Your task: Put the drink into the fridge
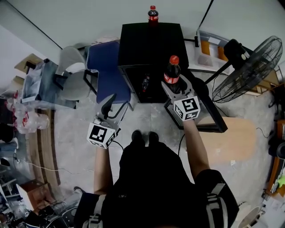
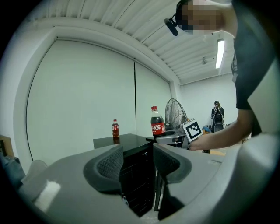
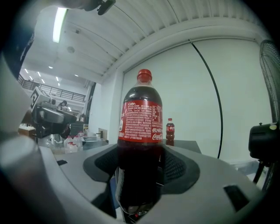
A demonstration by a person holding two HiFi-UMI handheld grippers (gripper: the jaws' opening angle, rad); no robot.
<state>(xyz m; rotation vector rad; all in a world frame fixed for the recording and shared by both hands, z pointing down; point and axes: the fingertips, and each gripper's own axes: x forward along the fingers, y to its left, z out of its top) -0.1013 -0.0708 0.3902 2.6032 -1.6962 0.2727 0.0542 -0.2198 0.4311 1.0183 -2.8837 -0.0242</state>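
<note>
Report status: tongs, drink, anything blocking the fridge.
Left tongs open, empty. Right tongs shut on cola bottle, upright. Fridge open ahead, nothing seen blocking; second small bottle stands on top.

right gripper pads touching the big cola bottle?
Touching. Right gripper view: the right gripper pads press the cola bottle on both sides, no gap.
</note>
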